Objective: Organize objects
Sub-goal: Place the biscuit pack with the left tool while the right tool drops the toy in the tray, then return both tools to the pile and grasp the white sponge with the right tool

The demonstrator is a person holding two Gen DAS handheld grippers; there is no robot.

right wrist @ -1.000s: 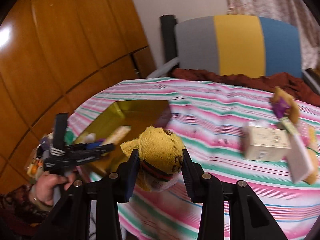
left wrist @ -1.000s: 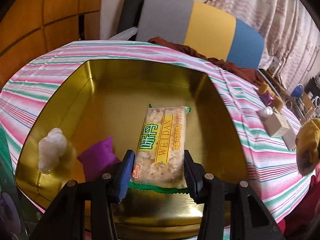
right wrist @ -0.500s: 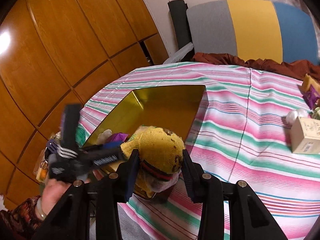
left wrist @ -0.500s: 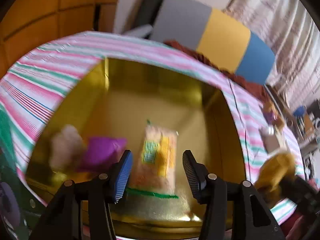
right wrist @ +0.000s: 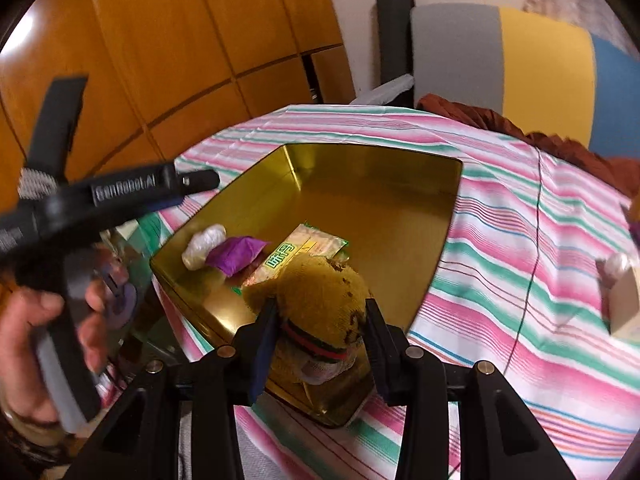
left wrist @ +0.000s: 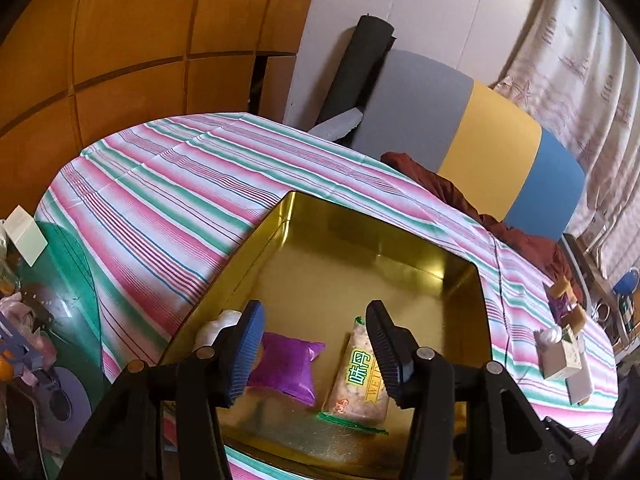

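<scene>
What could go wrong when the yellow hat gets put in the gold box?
1. The right gripper holds the hat right over the snack pack; dropped there, it may land on top and bury it.
2. The hat hangs near the tin's near corner, so it might catch the rim or spill onto the cloth.
3. The left gripper, open and empty, is close by; the two could bump.

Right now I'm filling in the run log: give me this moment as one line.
left gripper: open, above snack pack in gold tin | right gripper: shut on yellow plush toy, over tin
</scene>
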